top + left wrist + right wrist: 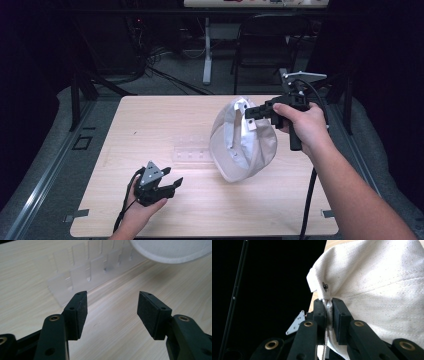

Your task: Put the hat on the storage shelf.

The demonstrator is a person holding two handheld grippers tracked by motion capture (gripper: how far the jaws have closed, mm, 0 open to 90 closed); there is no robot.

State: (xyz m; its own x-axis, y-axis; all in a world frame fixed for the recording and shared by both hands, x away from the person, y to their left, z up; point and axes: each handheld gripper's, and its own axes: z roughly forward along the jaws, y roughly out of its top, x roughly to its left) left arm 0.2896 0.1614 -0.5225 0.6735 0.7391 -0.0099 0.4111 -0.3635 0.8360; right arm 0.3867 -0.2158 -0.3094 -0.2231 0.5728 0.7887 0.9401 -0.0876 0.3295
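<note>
A pale wooden table point(150, 120) is being lit in a dark room. At its near left, the left gripper point(172, 184) is being held low, jaws wide and empty. The white cloth bag point(242, 145) is being held aloft, clamped at its rim by the right gripper point(248, 113).

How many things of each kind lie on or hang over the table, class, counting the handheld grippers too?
White cloth hat: 1
Clear plastic rack: 1
Black handheld grippers: 2, the left gripper open, the right gripper shut on the hat
Total: 4
</note>
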